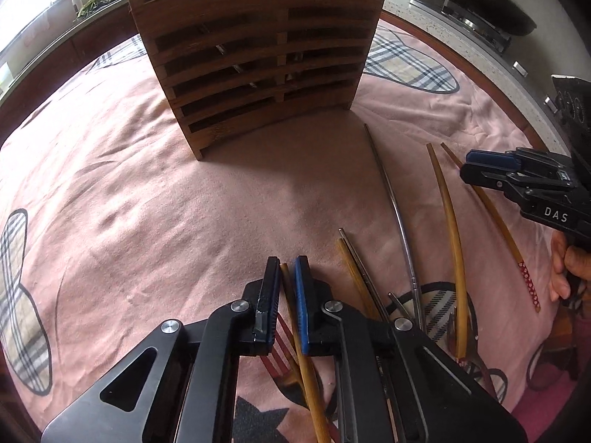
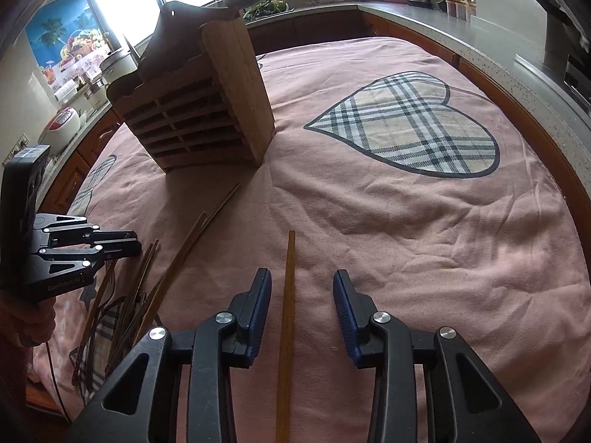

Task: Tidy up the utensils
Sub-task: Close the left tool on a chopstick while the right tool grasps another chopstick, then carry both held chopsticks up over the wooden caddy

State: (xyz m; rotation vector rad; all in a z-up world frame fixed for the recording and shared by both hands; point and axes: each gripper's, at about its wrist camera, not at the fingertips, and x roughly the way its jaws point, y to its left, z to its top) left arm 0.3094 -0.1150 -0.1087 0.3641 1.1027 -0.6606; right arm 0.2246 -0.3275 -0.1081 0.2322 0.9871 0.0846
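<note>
Left wrist view: left hand-held gripper [image 1: 287, 264], jaws pinched on one bamboo chopstick [image 1: 295, 313], which runs back between the pads toward the camera. Beneath it, a pink cloth [image 1: 147, 203] with plaid heart patches covers the bench. Slatted wooden utensil holder [image 1: 258, 55] upright at the far side of the cloth. Loose on the cloth to the right: a metal chopstick [image 1: 391, 192], a curved bamboo chopstick [image 1: 448, 221], and a chopstick with a red patterned end [image 1: 517, 258]. Right hand-held gripper [image 1: 476, 168] enters from the right edge, above these.

Right wrist view: right hand-held gripper [image 2: 302, 280], jaws spread, straddling a single bamboo stick [image 2: 289, 295] lying on the cloth; pads clear of it on both sides. Utensil holder at upper left. Heap of chopsticks [image 2: 140, 295] at left, left hand-held gripper over it.
</note>
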